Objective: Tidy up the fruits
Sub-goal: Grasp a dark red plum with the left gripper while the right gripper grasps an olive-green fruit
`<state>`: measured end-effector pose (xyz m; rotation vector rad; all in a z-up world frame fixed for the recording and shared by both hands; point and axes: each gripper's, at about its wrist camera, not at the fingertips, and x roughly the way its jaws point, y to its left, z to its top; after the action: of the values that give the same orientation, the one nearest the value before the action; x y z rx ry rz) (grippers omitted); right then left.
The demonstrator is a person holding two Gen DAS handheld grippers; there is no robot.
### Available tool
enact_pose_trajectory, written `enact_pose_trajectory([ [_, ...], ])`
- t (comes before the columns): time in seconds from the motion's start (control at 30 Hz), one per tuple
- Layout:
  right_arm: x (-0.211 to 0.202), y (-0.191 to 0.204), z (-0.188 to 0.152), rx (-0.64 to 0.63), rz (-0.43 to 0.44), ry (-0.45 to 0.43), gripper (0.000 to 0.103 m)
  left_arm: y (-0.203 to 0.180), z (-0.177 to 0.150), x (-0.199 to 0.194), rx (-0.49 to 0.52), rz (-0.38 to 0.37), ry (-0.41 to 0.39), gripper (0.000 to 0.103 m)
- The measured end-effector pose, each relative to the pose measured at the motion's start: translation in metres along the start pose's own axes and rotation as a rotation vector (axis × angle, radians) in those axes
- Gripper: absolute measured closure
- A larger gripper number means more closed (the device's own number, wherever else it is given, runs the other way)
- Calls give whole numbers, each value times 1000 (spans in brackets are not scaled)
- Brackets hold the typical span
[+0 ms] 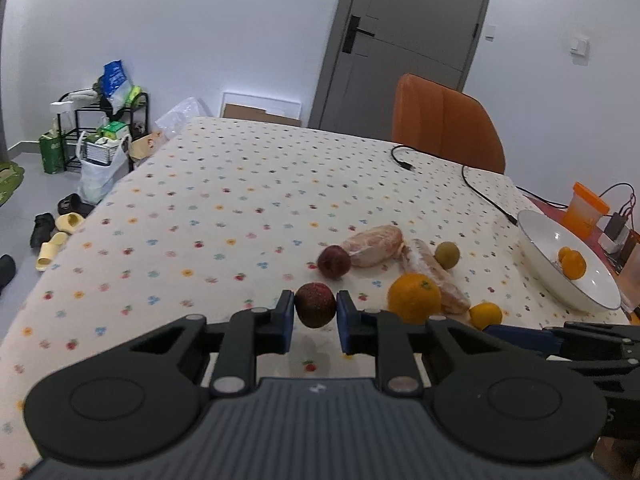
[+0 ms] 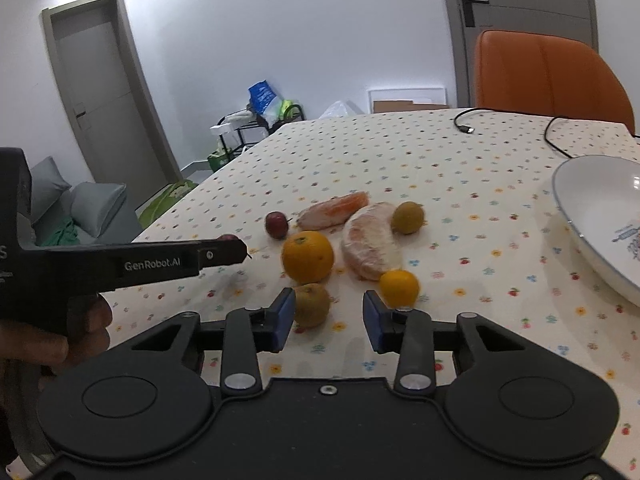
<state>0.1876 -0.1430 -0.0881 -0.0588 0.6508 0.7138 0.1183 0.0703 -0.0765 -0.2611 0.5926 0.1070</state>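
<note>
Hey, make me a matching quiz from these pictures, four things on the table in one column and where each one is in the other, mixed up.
Things:
1. dark red round fruit
2. brownish-green fuzzy fruit
3. two small orange fruits
4. black cable

Places:
A. inside the white bowl
B. pinched in the left claw
C. lying on the dotted tablecloth near the orange chair
D. between the open right claw's fingers, next to the left finger

Pairs: 1-B, 2-D, 3-A, 4-C
</note>
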Motion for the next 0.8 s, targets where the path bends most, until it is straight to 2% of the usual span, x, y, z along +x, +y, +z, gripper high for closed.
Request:
enact_pose_trajectory([
  [0.1, 5, 3, 0, -5, 10, 7, 65, 4, -1, -4, -8, 18, 2, 82],
  [0.13, 8, 3, 0, -8, 13, 10, 68, 5, -1, -5, -12, 22, 2, 82],
  [0.2, 13, 5, -2, -21, 22, 18, 79, 6, -1, -6, -12, 27, 2, 82],
  [0.47, 7, -1, -2, -9, 29, -13, 80, -11, 5, -3, 33, 9, -2, 82],
  [0.8, -22, -29, 2, 22, -6, -66, 80, -59, 11, 6, 104, -69, -3, 82],
])
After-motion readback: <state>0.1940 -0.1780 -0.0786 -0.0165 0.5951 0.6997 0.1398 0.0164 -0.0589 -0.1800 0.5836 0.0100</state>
